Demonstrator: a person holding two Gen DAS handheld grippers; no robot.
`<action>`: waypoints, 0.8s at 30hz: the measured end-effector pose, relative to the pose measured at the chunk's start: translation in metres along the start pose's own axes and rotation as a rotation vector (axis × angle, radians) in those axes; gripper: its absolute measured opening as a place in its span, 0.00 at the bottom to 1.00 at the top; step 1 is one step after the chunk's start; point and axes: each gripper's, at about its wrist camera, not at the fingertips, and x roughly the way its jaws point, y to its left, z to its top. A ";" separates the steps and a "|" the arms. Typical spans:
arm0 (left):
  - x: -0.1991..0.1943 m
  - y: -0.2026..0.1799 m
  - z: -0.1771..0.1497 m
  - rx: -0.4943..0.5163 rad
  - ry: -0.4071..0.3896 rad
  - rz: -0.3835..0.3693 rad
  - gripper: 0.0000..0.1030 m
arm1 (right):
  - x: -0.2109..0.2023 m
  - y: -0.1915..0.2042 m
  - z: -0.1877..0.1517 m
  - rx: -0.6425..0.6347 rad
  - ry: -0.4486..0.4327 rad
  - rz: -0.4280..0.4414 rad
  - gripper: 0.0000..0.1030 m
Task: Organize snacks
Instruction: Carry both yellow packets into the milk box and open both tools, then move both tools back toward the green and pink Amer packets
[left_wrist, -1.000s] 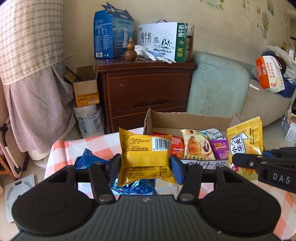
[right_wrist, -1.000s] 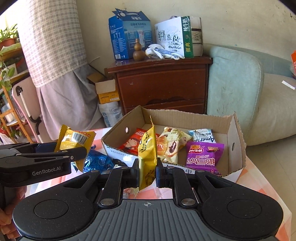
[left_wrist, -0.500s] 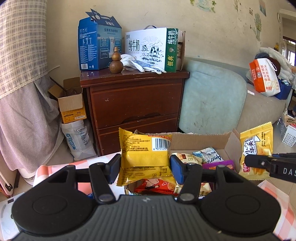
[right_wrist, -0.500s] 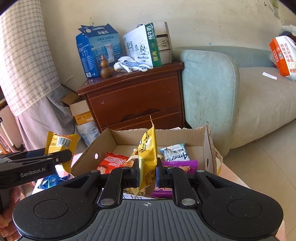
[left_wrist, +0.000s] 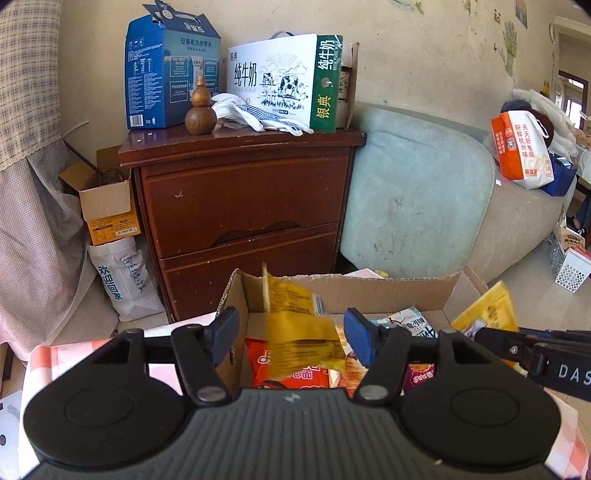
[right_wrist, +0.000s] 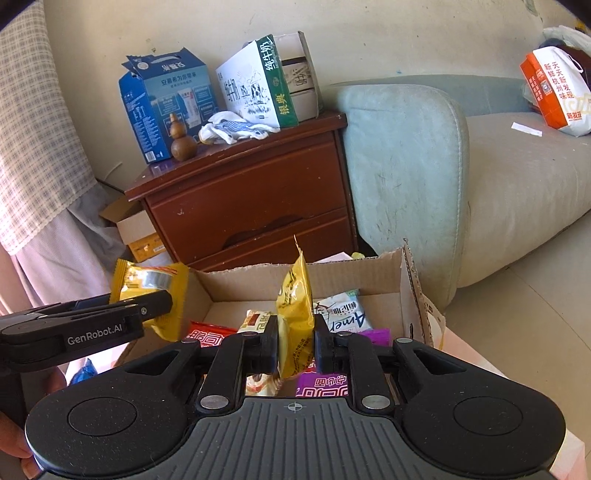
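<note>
Both yellow packets hang over the cardboard box (left_wrist: 388, 291), so the main risk is a drop that misses or lands badly. The left packet (left_wrist: 295, 325) is tumbling, blurred, between blue pads that no longer touch it; it is tilted and near the box's left wall, so it could catch the rim and slide out onto the checked desk (left_wrist: 44, 362), or land on edge atop the red packet (left_wrist: 284, 369) rather than flat. The right packet (right_wrist: 295, 317) stands on edge, and if it falls that way it may lean against the snacks below, such as the white packet (right_wrist: 343, 317) and the purple one (right_wrist: 325, 384), instead of lying neatly. The box is already fairly full, so loose packets may pile up and spill. The left claw (left_wrist: 291, 336) is spread and widening, with the packet loose in the gap. The right claw (right_wrist: 295, 349) is just starting to part; its pads look still against the packet's sides, so the pinch seems barely released, though a thin gap is hard to rule out.
</note>
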 end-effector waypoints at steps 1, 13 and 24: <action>0.002 0.000 -0.001 -0.004 0.014 -0.001 0.70 | 0.002 -0.001 0.000 0.009 0.003 -0.001 0.20; -0.015 0.012 -0.005 -0.063 0.042 -0.007 0.81 | -0.007 -0.011 -0.005 0.043 0.035 0.010 0.33; -0.034 0.015 -0.025 -0.029 0.108 0.031 0.83 | -0.018 -0.004 -0.017 -0.008 0.096 -0.005 0.48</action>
